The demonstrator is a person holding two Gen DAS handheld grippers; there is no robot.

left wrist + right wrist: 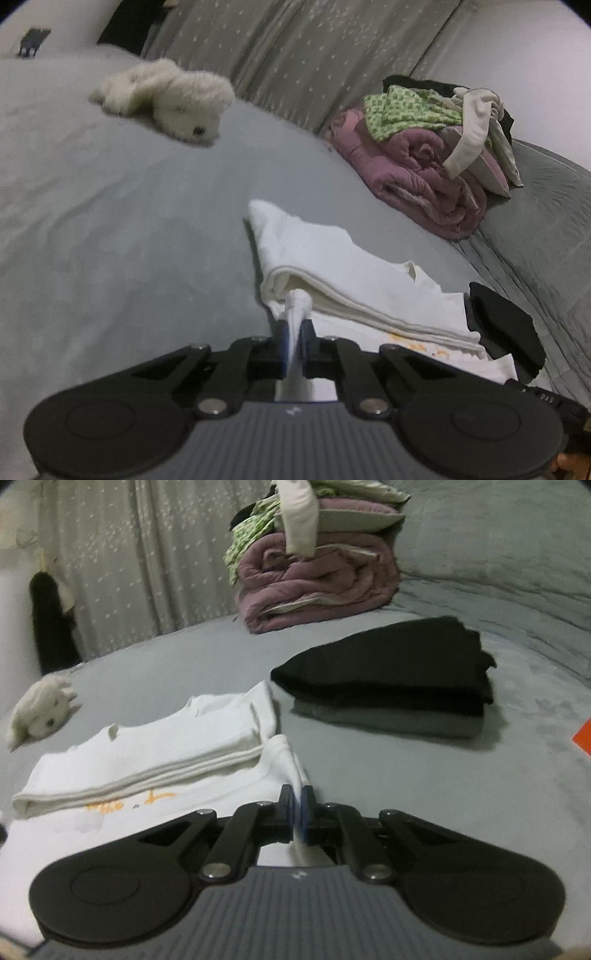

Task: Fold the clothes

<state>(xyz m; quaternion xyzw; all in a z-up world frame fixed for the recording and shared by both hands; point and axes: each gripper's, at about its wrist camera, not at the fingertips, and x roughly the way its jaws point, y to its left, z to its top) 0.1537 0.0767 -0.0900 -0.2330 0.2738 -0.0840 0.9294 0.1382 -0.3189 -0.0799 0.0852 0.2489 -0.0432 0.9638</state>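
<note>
A white shirt with an orange print lies partly folded on the grey bed; its upper part is doubled over the lower part. In the right wrist view the same white shirt lies left of centre. My left gripper is shut on a pinched corner of the shirt's near edge. My right gripper is shut on the shirt's other near corner, and cloth runs down between its pads. The right gripper's black body shows at the shirt's right end in the left wrist view.
A folded black garment lies right of the shirt. Behind, a rolled mauve quilt carries a pile of loose clothes. A white plush toy rests on the grey sheet. Grey curtains hang at the back.
</note>
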